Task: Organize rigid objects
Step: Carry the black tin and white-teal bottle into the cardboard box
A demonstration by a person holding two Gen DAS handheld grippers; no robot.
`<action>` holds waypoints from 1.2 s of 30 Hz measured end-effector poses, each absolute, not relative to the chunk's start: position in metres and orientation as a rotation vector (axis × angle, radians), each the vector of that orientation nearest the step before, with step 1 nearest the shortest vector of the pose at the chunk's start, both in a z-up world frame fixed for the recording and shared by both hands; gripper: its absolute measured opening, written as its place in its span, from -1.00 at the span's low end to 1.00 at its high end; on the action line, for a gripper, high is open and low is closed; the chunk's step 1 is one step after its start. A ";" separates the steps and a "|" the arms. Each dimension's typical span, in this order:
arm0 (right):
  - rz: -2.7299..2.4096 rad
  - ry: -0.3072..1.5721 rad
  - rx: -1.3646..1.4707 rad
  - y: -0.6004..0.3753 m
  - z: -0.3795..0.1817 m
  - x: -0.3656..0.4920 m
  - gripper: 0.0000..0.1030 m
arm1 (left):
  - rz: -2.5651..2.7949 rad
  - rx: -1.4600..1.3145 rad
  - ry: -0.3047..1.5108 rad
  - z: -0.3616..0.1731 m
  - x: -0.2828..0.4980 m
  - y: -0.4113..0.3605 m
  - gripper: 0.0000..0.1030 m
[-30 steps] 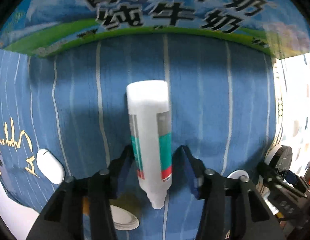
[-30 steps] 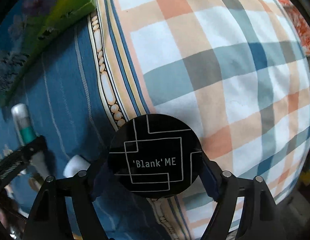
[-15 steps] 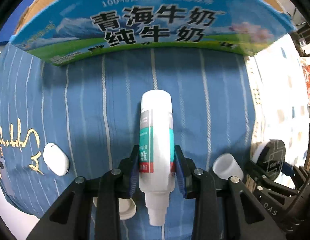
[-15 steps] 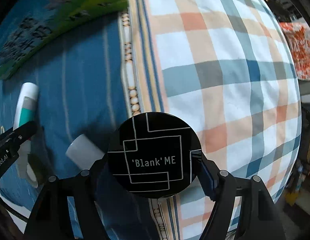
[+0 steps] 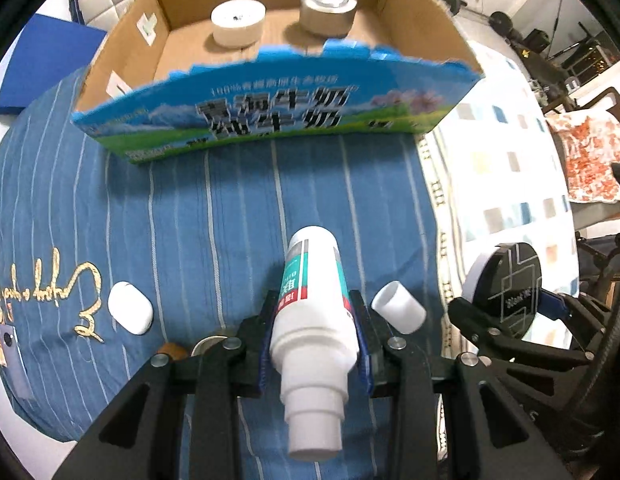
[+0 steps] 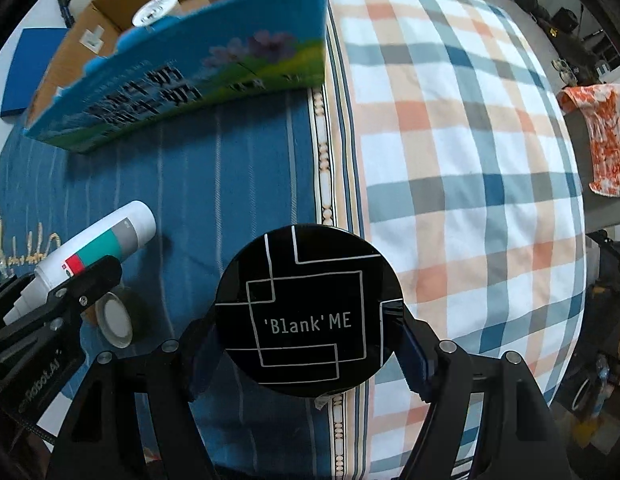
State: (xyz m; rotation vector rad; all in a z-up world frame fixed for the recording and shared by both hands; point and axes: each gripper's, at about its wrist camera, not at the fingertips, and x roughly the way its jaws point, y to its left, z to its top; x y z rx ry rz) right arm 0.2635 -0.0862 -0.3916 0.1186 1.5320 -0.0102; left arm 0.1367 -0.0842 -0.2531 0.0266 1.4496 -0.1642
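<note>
My left gripper (image 5: pixel 314 340) is shut on a white bottle (image 5: pixel 312 312) with a teal and red label, held above the blue striped cloth. It also shows in the right wrist view (image 6: pixel 98 244). My right gripper (image 6: pixel 306 344) is shut on a round black compact (image 6: pixel 308 312) marked 'Blank' ME, seen in the left wrist view (image 5: pixel 506 290) at the right. An open cardboard milk box (image 5: pixel 270 116) stands ahead; it holds a white round jar (image 5: pixel 238 22) and a grey round jar (image 5: pixel 328 12).
On the blue cloth lie a white capsule-shaped case (image 5: pixel 130 308), a white cap (image 5: pixel 398 306) and a small round jar (image 6: pixel 116 320). A plaid sheet (image 6: pixel 450 160) covers the right. An orange patterned cloth (image 6: pixel 602 140) lies far right.
Both grippers have risen and pulled back with their objects. The left gripper closed on the bottle a second ago. The box's inside has come into view.
</note>
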 end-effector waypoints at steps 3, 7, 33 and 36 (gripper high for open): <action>0.011 1.514 0.120 -0.084 -0.374 0.266 0.49 | -0.177 0.018 1.422 -0.236 0.133 -0.082 -0.43; 0.037 1.491 0.124 -0.095 -0.362 0.268 0.49 | -0.191 -0.009 1.380 -0.212 0.138 -0.070 -0.43; 0.172 1.304 0.143 -0.061 -0.257 0.313 0.49 | -0.190 -0.091 1.129 -0.155 0.218 -0.010 -0.43; 0.181 1.295 0.147 -0.059 -0.256 0.338 0.49 | -0.179 -0.100 1.113 -0.152 0.242 0.001 -0.42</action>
